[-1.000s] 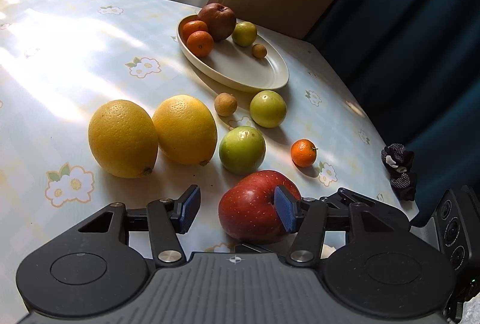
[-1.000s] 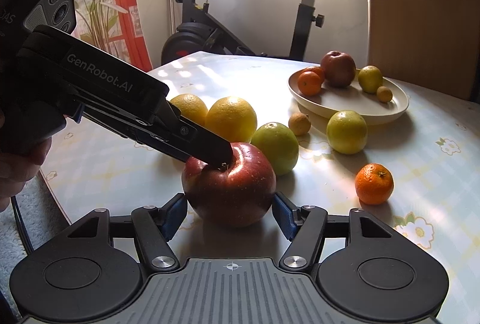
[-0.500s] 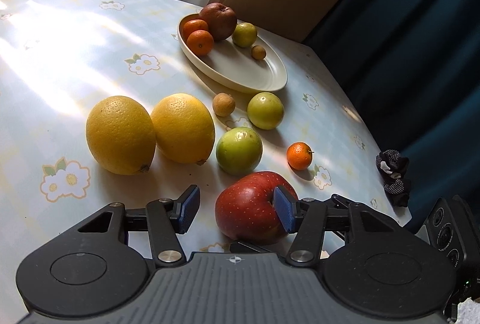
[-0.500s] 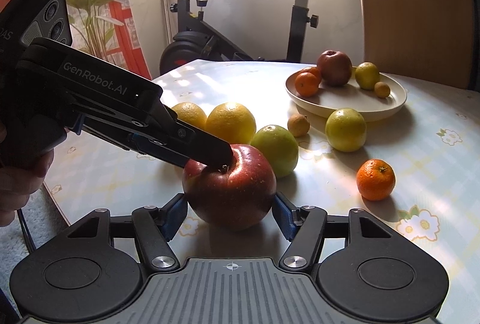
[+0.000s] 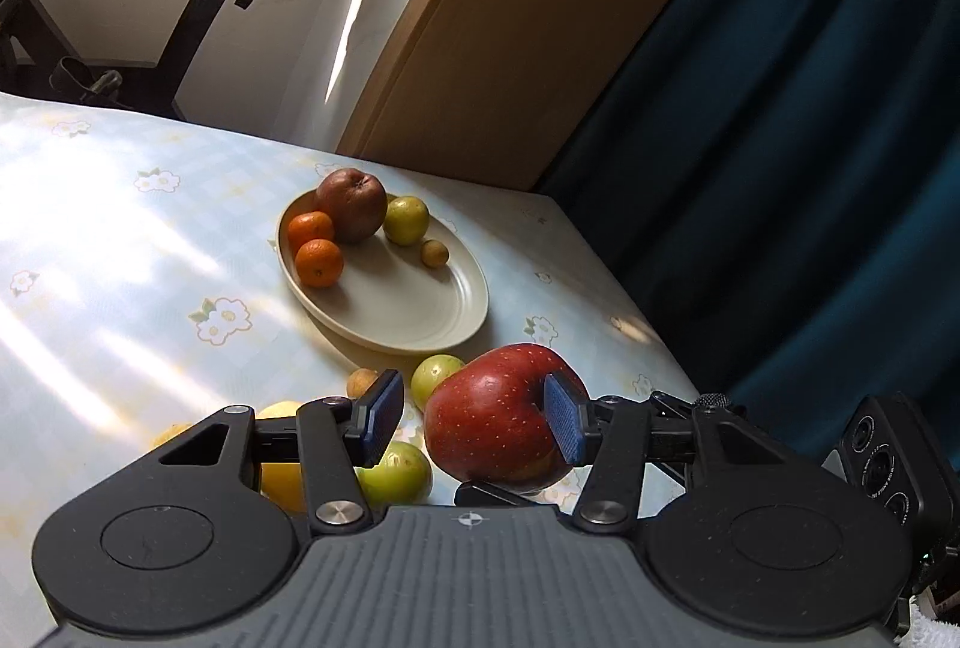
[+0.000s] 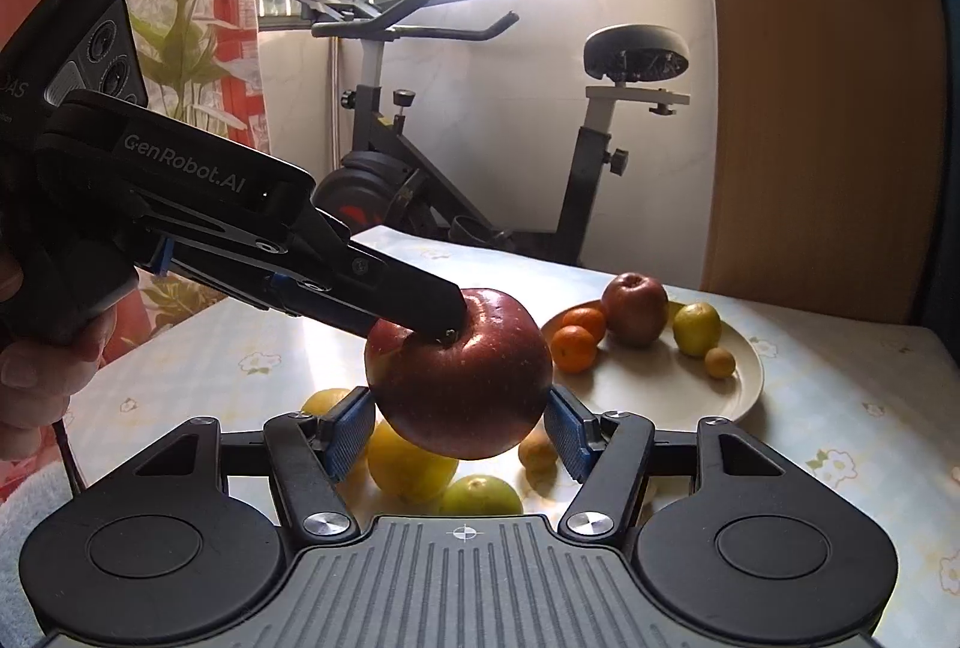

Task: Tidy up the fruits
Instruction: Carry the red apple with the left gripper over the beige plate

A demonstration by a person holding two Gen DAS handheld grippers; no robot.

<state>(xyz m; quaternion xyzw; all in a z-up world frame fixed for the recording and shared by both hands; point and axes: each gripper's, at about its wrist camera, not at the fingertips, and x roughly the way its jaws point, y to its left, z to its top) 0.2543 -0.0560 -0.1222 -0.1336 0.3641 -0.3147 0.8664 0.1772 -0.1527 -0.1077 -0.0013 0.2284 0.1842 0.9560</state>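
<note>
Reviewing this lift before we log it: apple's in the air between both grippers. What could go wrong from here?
1. The left gripper touches the apple with one finger only and is closing; it could knock the apple out of the right gripper.
2. A dropped apple would hit the fruit below it.
3. The plate already holds five fruits, so crowding or rolling is likely.

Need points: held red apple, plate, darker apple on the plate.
held red apple (image 6: 459, 384), right wrist view, front of its skin.
plate (image 5: 444, 315), left wrist view, bare inner floor near the rim.
darker apple on the plate (image 5: 351, 204), left wrist view, middle of its side.
</note>
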